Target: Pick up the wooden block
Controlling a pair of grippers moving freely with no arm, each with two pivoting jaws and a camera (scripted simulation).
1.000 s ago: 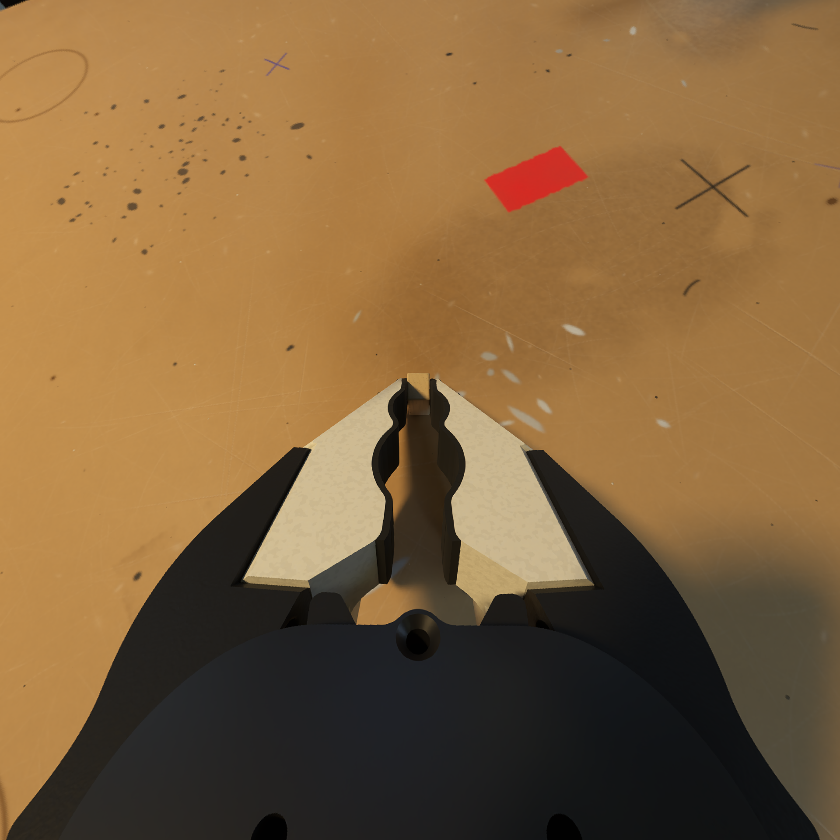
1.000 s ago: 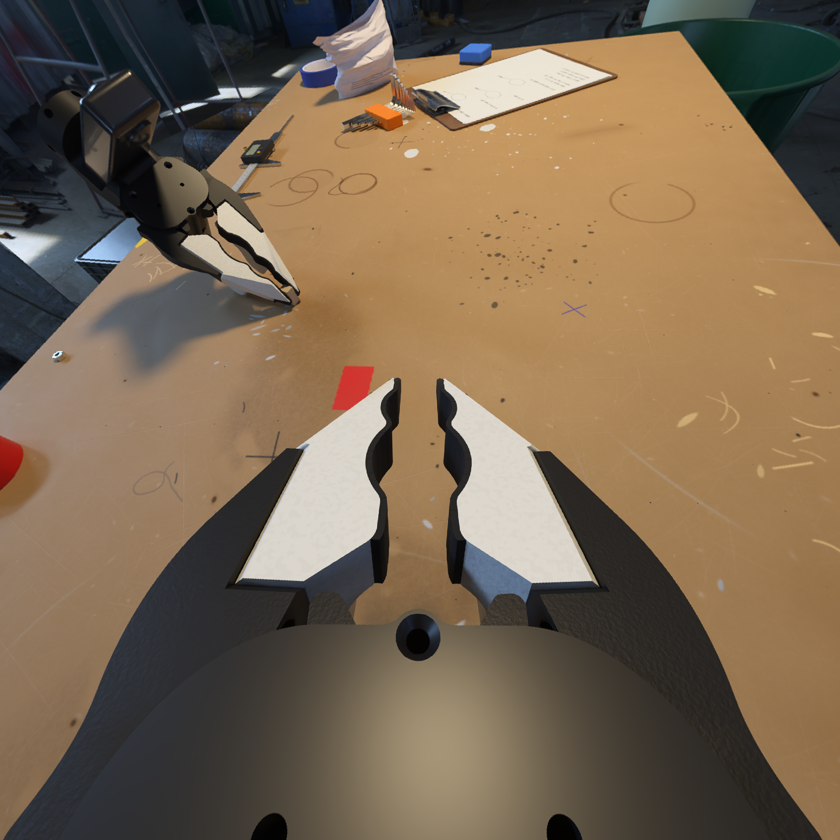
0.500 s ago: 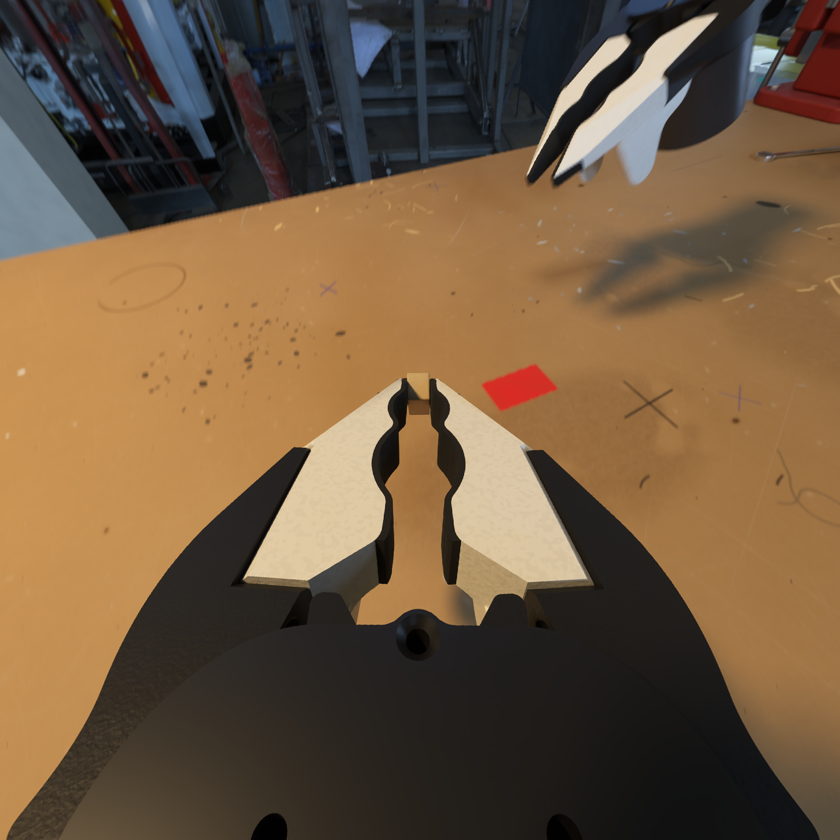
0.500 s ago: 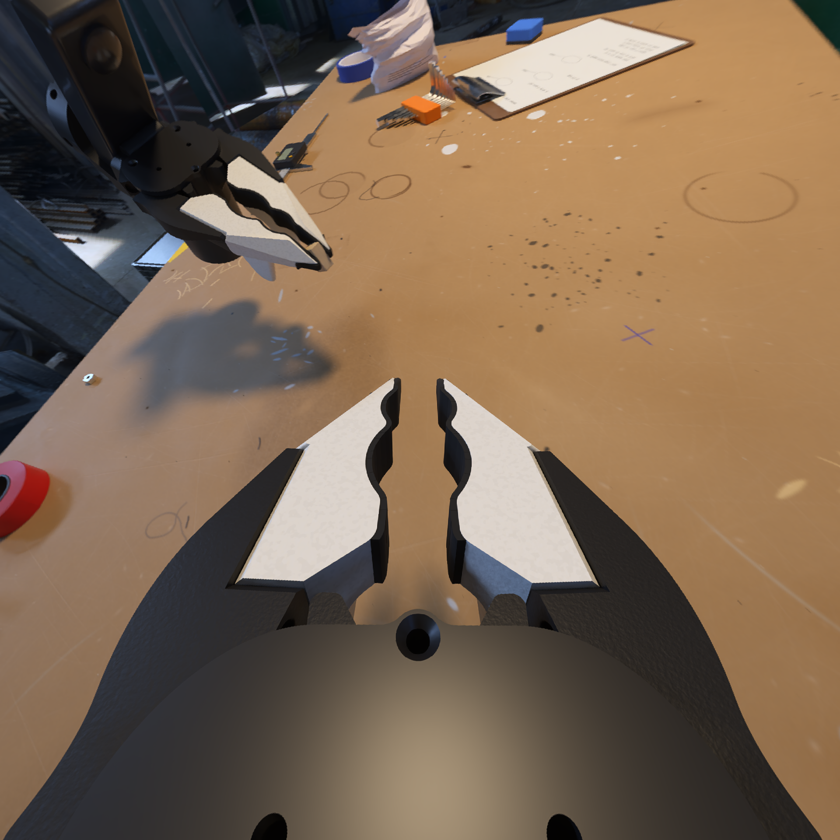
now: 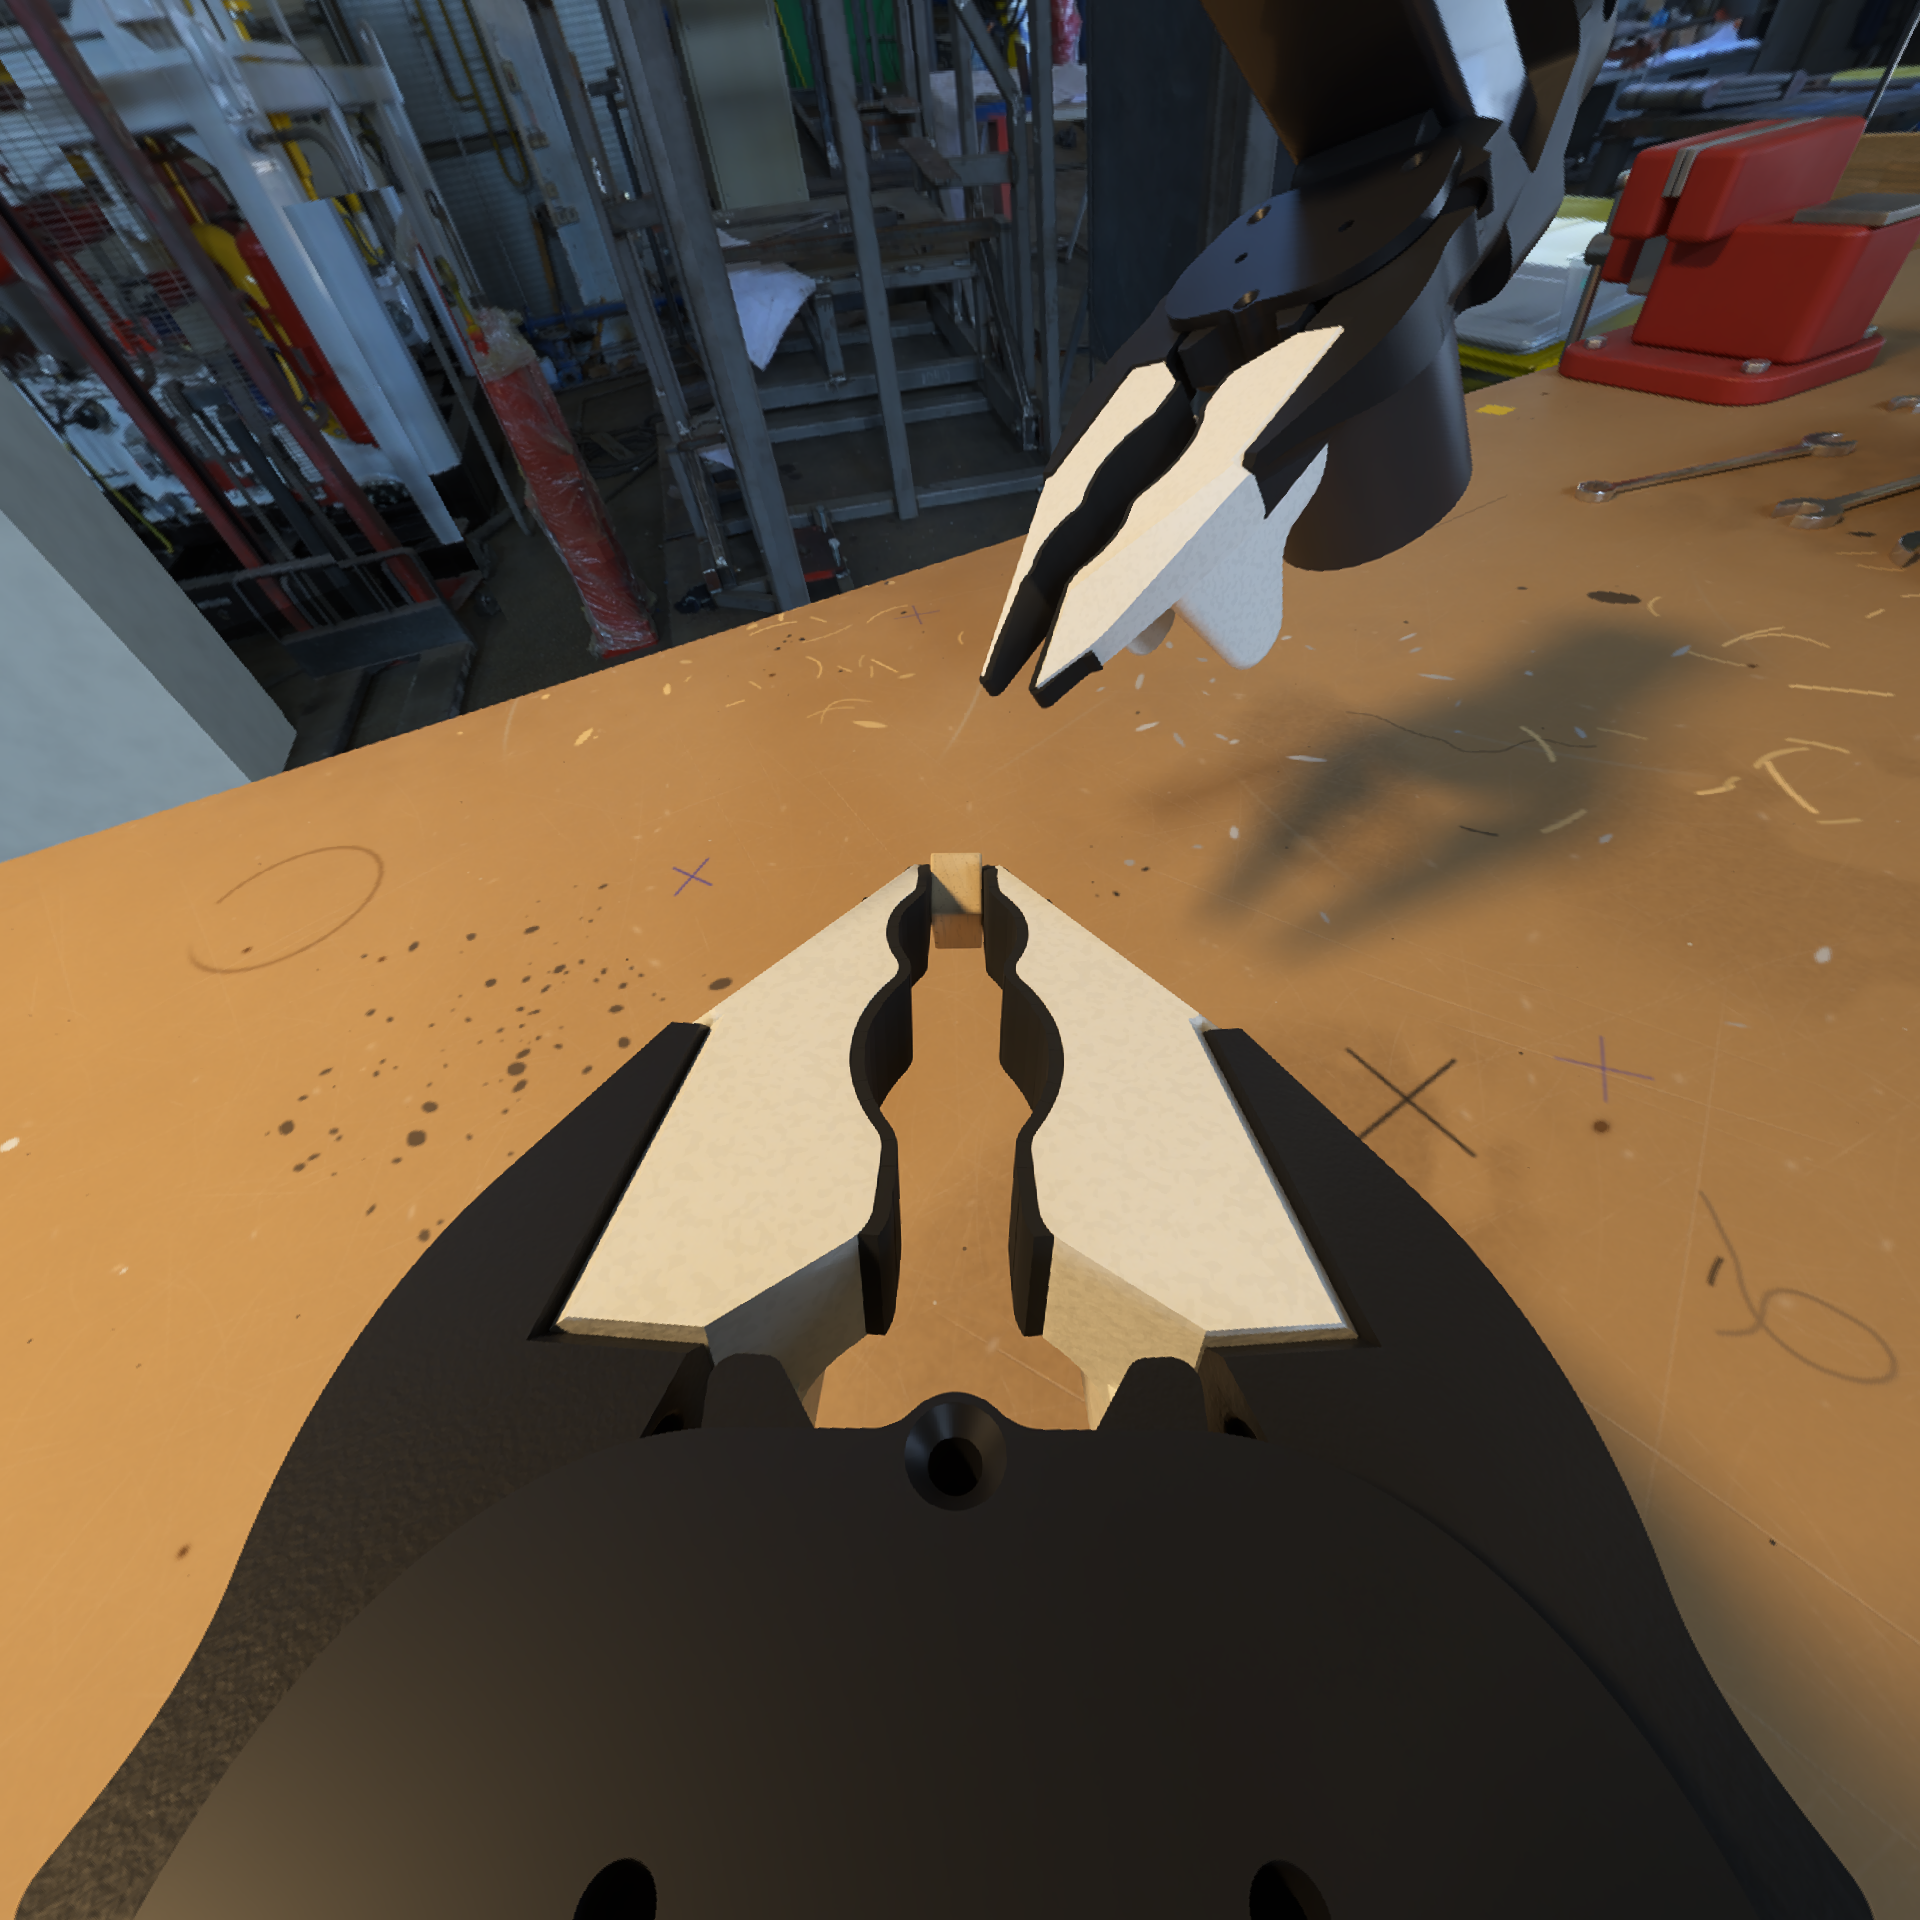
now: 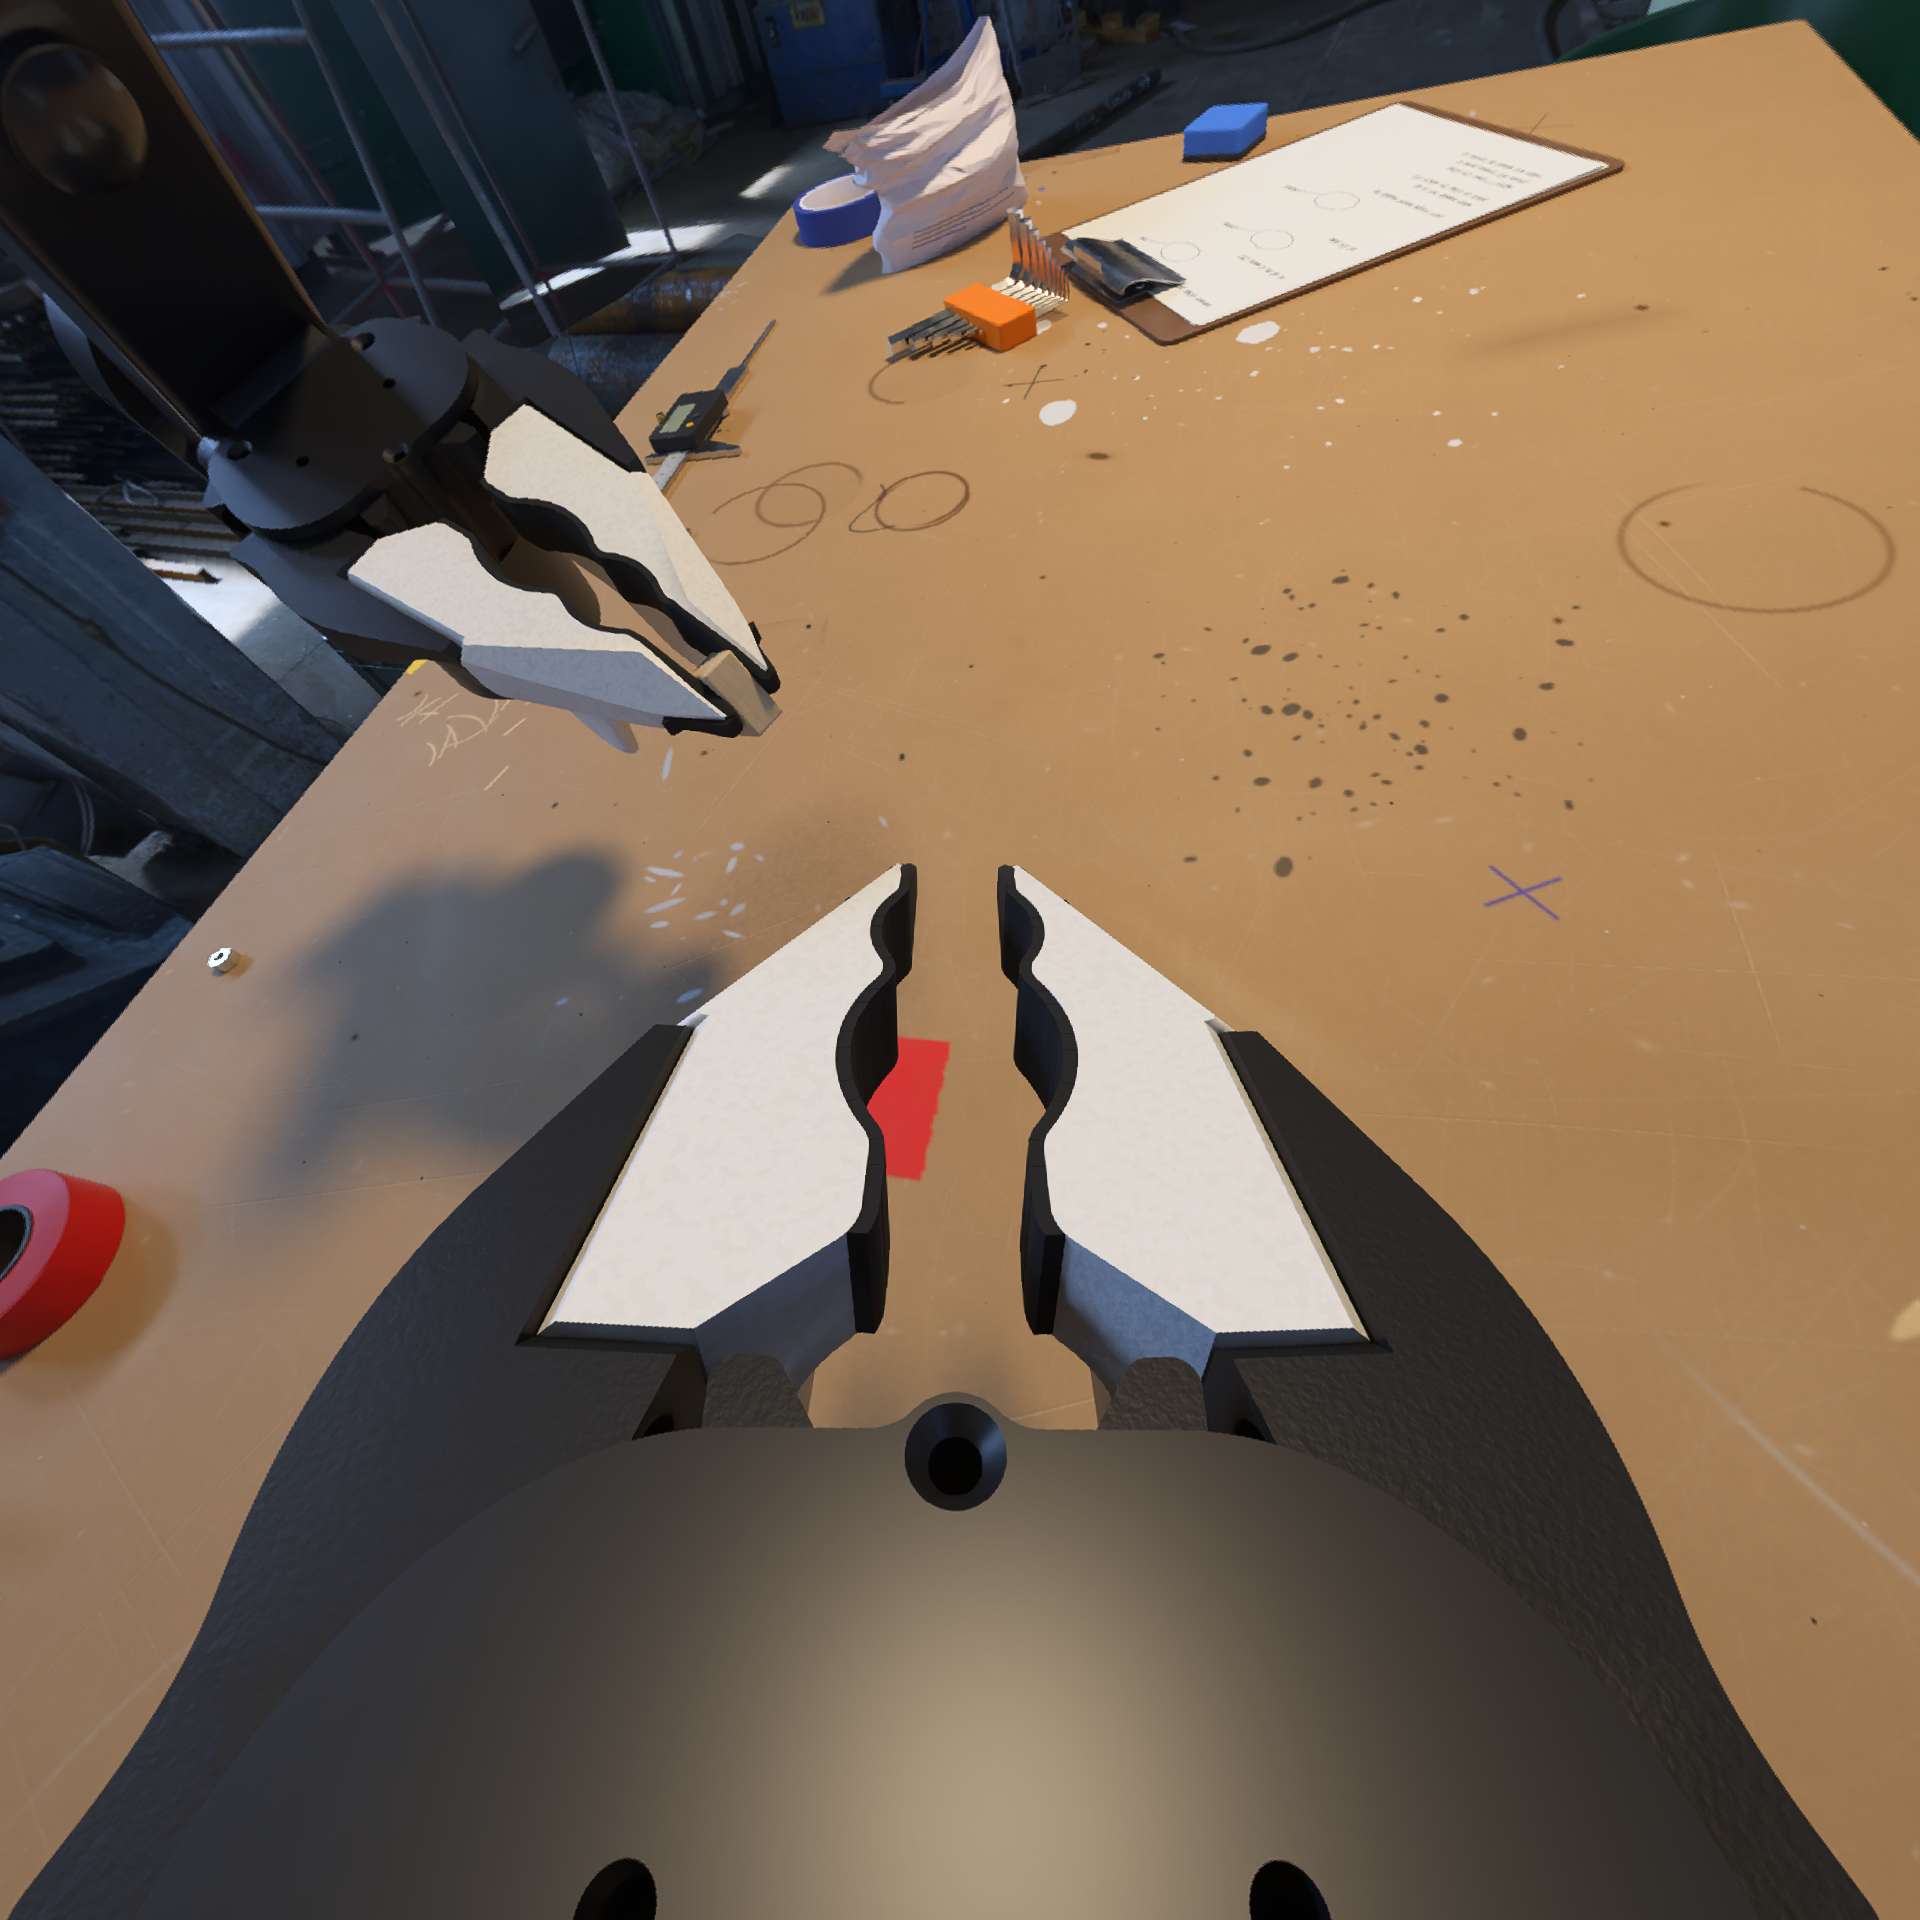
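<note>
At the centre of the left wrist view, the left tongs pinch the small wooden block by its flat sides at their very tips, clear above the desk; it looks light, rigid, liable to slip; the right tongs stand narrowly parted, empty.

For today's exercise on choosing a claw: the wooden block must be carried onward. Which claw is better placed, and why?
Left. The left claw is already shut on the wooden block, held clear above the table. The right claw is open and empty.
</note>
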